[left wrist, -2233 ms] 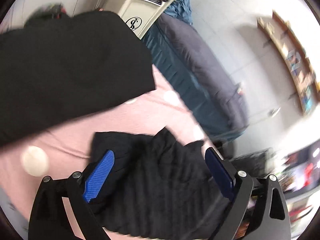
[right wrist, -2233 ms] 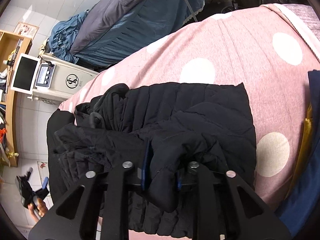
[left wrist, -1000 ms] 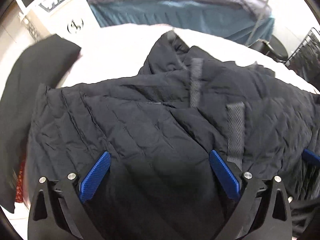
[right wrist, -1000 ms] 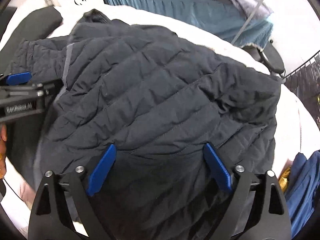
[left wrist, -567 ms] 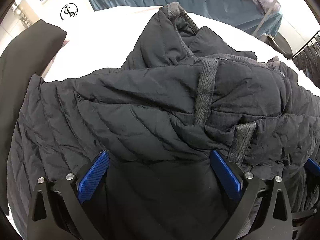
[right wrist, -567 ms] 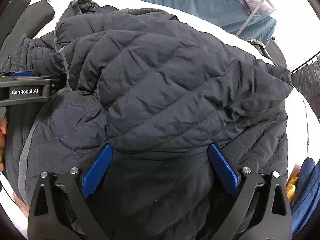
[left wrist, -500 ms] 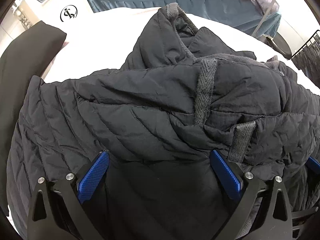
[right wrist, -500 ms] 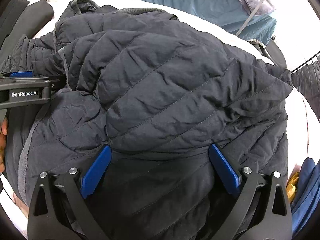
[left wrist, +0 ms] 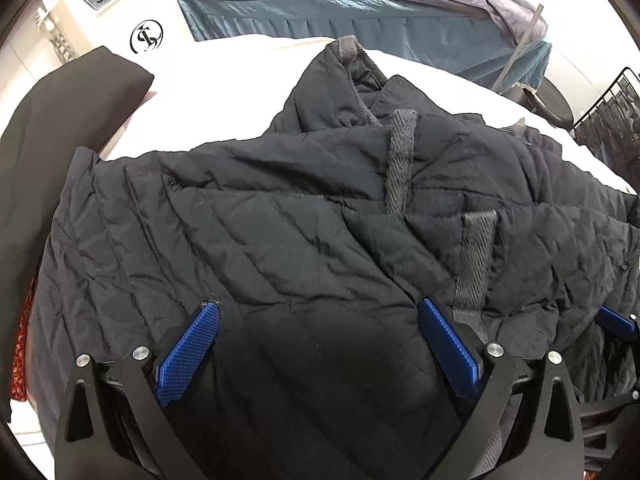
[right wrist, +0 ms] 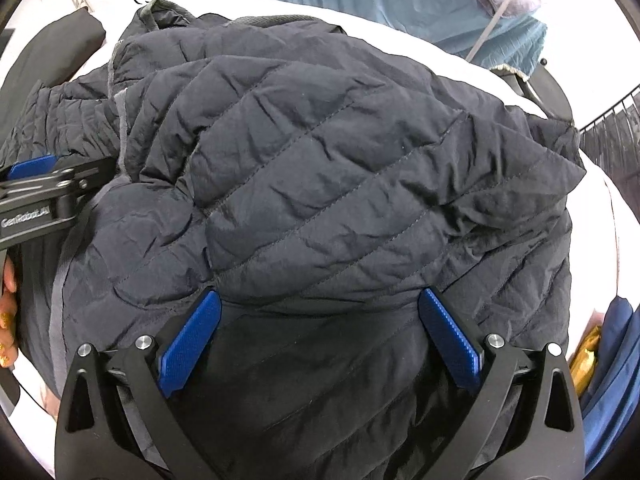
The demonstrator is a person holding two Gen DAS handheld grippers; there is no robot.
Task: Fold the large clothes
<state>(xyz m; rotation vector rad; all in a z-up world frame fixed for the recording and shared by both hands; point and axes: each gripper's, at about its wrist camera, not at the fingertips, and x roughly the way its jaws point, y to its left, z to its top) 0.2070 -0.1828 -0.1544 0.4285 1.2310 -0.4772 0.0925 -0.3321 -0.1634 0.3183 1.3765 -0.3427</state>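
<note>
Jaws wide apart on both tools, nothing clenched: the left gripper hangs over the dark quilted jacket with its blue pads spread and only fabric lying loose below them, and the right gripper is just as wide, pointing down onto the same jacket, its pads either side of a puffy fold but not pinching it. The jacket sprawls in a bunched heap across the pale surface, covering most of it, the quilted panels doubled over one another. Up at the far edge its collar pokes up, and two grey woven straps run down the upper layer in the left wrist view. In the right wrist view the left tool shows at the left edge, its black body stretched over the jacket's near side, with a hand gripping it below. The tip of the right tool peeks in at the right edge of the left wrist view. Off to the left, a second black garment lies draped, touching the jacket's edge. Behind the surface sits a white appliance with a round logo, and a bed with a teal cover runs along the back. A wire rack stands at the right, and a blue cloth shows at the lower right of the right wrist view.
</note>
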